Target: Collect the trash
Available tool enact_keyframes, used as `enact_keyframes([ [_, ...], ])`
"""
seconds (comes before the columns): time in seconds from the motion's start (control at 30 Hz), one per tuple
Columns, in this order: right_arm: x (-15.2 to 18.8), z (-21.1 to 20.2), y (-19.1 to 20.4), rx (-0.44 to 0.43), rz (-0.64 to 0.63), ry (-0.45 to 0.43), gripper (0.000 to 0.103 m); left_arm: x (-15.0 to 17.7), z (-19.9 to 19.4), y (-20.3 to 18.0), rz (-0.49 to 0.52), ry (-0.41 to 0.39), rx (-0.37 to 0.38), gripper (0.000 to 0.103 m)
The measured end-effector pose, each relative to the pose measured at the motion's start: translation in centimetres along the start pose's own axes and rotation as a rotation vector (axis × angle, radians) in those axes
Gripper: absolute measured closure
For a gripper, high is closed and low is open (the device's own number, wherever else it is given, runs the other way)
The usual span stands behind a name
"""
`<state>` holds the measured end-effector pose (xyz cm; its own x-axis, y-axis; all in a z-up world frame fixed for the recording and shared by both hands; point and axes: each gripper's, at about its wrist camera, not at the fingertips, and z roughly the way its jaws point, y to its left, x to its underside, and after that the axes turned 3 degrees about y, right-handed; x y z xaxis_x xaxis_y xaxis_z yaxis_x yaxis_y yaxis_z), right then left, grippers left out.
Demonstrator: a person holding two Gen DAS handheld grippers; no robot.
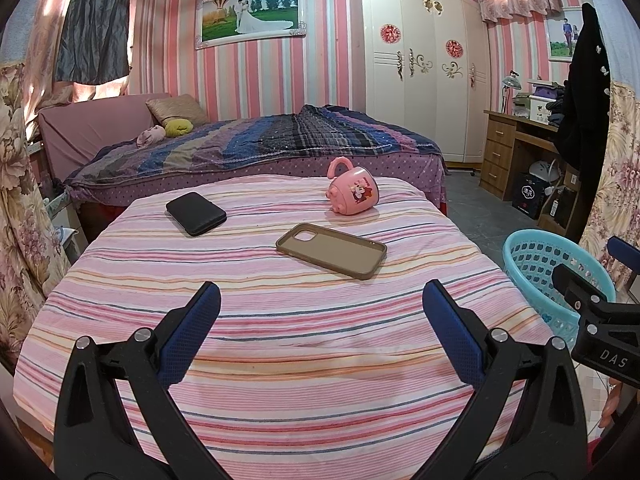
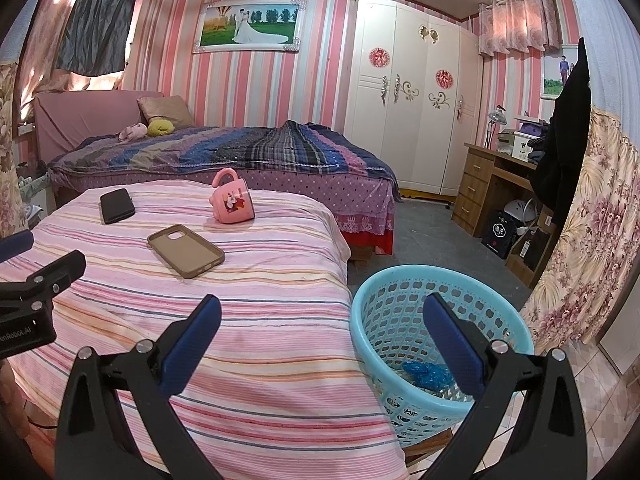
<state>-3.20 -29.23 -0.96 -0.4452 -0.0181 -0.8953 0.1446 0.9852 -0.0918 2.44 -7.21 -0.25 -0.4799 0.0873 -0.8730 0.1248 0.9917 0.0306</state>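
Note:
A light blue plastic basket point(image 2: 384, 312) stands on the floor at the right of the striped table point(image 2: 256, 320); crumpled blue plastic trash point(image 2: 426, 374) lies in its bottom. The same basket point(image 1: 528, 260) shows at the right edge of the left wrist view. My right gripper point(image 2: 322, 338) is open, one finger over the table edge and the other over the basket, nothing between them. Over the near part of the table point(image 1: 304, 336), my left gripper point(image 1: 320, 320) hangs open and empty. Each gripper appears at the edge of the other's view.
On the pink striped cloth lie a tan phone case point(image 1: 331, 250), a black wallet-like case point(image 1: 196, 213) and a tipped pink mug point(image 1: 354, 191). A bed point(image 1: 256, 148) stands behind, with a white wardrobe point(image 1: 420, 64) and a wooden desk point(image 1: 516, 152) to the right.

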Motion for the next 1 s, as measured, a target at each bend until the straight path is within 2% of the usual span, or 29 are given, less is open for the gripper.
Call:
enact_keyframes([
  [1.0, -0.1, -0.1, 0.6, -0.008, 0.003, 0.002, 0.004, 0.2, 0.1, 1.0, -0.002, 0.0, -0.008, 0.005],
])
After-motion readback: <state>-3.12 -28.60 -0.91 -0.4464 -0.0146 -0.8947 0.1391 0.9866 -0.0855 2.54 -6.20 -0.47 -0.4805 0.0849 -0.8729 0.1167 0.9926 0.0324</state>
